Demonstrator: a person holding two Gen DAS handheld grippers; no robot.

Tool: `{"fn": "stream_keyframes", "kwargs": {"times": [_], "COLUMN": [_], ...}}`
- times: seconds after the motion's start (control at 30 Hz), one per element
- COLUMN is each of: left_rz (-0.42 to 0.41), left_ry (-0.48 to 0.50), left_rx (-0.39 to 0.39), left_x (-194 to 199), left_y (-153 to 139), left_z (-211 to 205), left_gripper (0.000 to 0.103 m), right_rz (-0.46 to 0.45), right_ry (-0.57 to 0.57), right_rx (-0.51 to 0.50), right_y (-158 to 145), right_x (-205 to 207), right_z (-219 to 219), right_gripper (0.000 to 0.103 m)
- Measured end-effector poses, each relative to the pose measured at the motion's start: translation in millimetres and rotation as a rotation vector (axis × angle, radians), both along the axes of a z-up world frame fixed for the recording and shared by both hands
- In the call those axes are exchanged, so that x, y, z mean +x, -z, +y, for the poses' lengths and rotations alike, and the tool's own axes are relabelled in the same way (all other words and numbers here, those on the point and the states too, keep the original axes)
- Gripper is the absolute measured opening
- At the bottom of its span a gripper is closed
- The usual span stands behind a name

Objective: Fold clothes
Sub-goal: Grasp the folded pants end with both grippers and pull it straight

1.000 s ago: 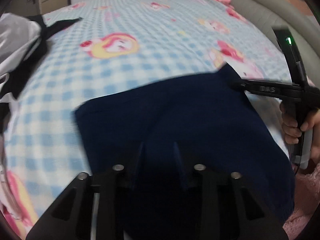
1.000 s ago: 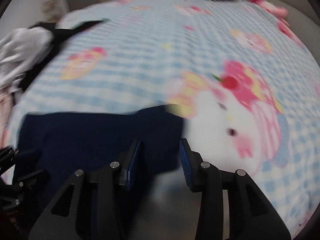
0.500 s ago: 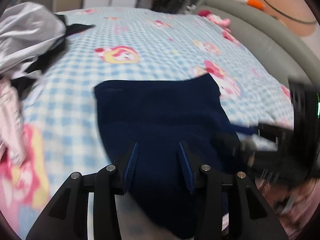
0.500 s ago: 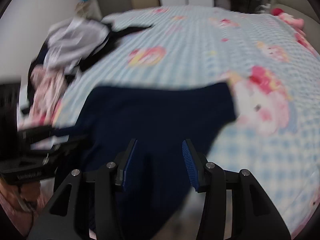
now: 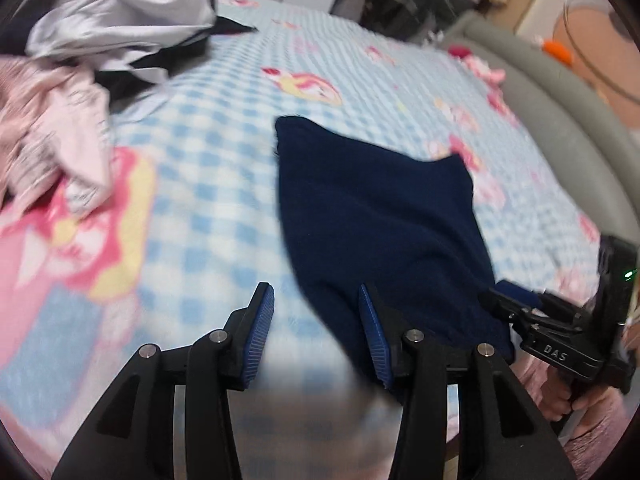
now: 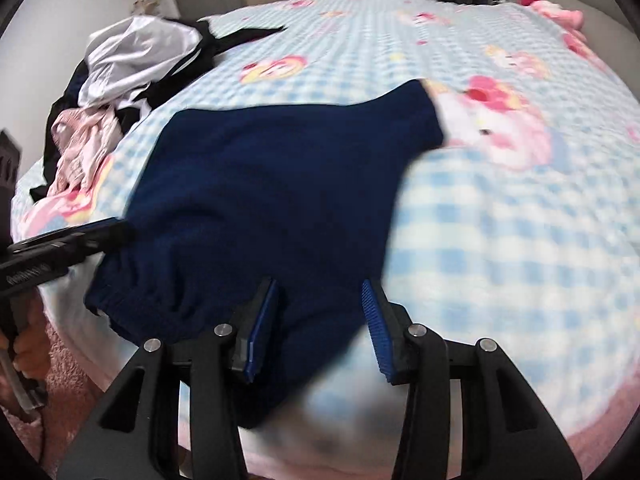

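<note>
A navy blue knitted garment point(image 5: 380, 224) point(image 6: 280, 184) lies folded on the blue checked bedspread point(image 5: 224, 184) point(image 6: 500, 208), its near edge hanging over the bed's front. My left gripper point(image 5: 316, 334) is open, just off the garment's left edge, with nothing between its blue pads. My right gripper point(image 6: 320, 330) is open too, held above the garment's near right edge. In the left wrist view the right gripper point(image 5: 516, 312) shows at the far right; in the right wrist view the left gripper point(image 6: 100, 236) shows at the far left.
A heap of unfolded clothes, silver-white point(image 6: 136, 56), black and pale pink point(image 5: 60, 128), lies on the bed's left side. A grey padded headboard point(image 5: 560, 120) curves along the right. A pink plush toy point(image 6: 556, 12) sits at the far corner. Pink carpet point(image 6: 68, 380) lies below the bed.
Both grippers have pulled back toward the bed's front edge and apart from each other. The navy garment stays lying flat, and more of the clothes heap has come into view.
</note>
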State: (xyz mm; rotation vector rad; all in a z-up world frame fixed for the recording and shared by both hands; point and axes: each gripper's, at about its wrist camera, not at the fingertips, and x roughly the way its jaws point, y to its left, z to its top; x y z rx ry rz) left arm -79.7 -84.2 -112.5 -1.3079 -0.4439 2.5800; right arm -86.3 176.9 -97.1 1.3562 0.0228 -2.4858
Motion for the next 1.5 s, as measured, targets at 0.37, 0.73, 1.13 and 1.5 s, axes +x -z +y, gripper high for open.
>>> {"fn": "stream_keyframes", "kwargs": {"times": [0.37, 0.73, 1.13, 1.5], "left_rz": [-0.043, -0.081, -0.121, -0.030], "left_ry": [0.066, 0.049, 0.092, 0.081], "left_rx": [-0.114, 0.223, 0.369, 0.247], "left_x": [7, 14, 10, 8], "left_y": [10, 19, 32, 22], "left_z": [44, 27, 29, 51], "left_gripper": [0.049, 0.050, 0.056, 0.039], "right_rz": [-0.001, -0.047, -0.112, -0.091], "right_ry": [-0.034, -0.041, -0.068, -0.082], "right_rx": [0.050, -0.054, -0.205, -0.184], "right_y": [6, 3, 3, 8], "right_x": [18, 22, 29, 29], "right_z": [-13, 0, 15, 1], "right_gripper": [0.052, 0.054, 0.054, 0.036]}}
